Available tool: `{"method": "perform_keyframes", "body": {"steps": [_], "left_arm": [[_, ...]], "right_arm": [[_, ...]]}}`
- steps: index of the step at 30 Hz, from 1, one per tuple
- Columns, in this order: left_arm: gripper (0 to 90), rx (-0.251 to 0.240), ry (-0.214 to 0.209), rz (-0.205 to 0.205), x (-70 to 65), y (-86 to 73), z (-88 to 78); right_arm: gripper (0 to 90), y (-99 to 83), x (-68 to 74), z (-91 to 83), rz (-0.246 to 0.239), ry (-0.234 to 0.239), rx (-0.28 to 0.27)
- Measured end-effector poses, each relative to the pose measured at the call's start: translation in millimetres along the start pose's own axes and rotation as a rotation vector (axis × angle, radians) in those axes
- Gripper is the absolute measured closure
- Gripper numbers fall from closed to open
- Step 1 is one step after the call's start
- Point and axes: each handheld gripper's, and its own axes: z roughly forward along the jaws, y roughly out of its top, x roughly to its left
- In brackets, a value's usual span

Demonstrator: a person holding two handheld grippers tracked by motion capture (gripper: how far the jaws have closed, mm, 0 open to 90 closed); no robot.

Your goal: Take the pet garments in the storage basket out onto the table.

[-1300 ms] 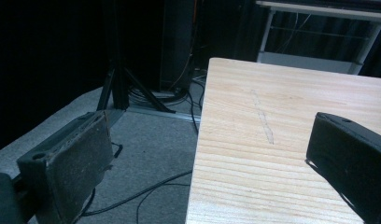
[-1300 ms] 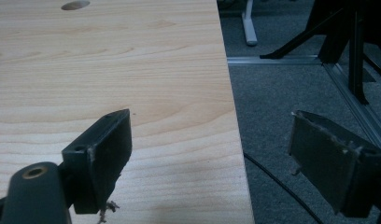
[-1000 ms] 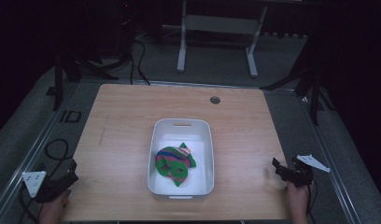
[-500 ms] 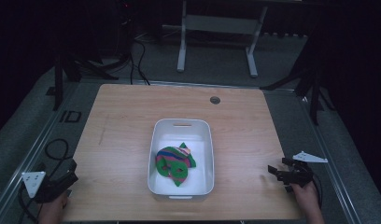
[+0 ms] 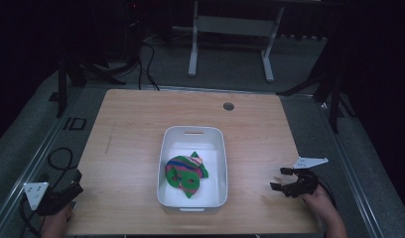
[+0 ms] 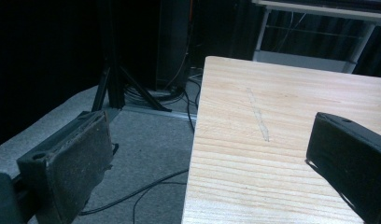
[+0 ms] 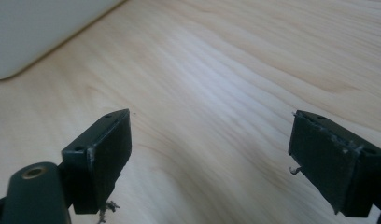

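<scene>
Both hand-held grippers gape, released; high view alone reveals striped cloth inside white bin.

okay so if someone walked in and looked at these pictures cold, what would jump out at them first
The eye lands first on the bright green, pink and blue striped cloth, bunched inside the white bin at the middle of the wooden table. Next come the two tools: the left tool sits open at the table's near left corner, and the right tool is open over the near right edge, both empty and well apart from the bin.
</scene>
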Motion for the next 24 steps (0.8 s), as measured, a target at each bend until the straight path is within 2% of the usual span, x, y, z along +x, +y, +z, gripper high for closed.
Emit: {"method": "perform_keyframes", "body": {"steps": [4, 7, 10, 12, 16, 24], "left_arm": [[0.9, 0.001, -0.002, 0.001, 0.0, 0.0, -0.1], [0.9, 0.0, -0.002, 0.002, 0.0, -0.1, -0.2], [1.0, 0.0, -0.003, 0.002, 0.0, -0.1, -0.1], [0.9, 0.0, -0.003, 0.002, 0.0, -0.1, -0.1], [0.9, 0.002, -0.007, 0.001, 0.1, 0.0, -0.1], [0.9, 0.002, -0.009, 0.004, 0.0, 0.0, 0.0]], "right_arm": [[13.2, 13.4, 9.9, 12.3, -0.042, 0.068, 0.056], [13.2, 17.8, 12.7, 15.3, -0.056, 0.074, 0.059], [13.3, 30.0, 20.3, 21.6, -0.107, 0.103, 0.068], [13.3, 33.4, 22.2, 22.4, -0.115, 0.111, 0.067], [13.3, 53.8, 31.6, 23.1, -0.171, 0.139, 0.062], [13.3, 89.7, 47.7, 23.0, -0.251, 0.18, 0.068]]}}
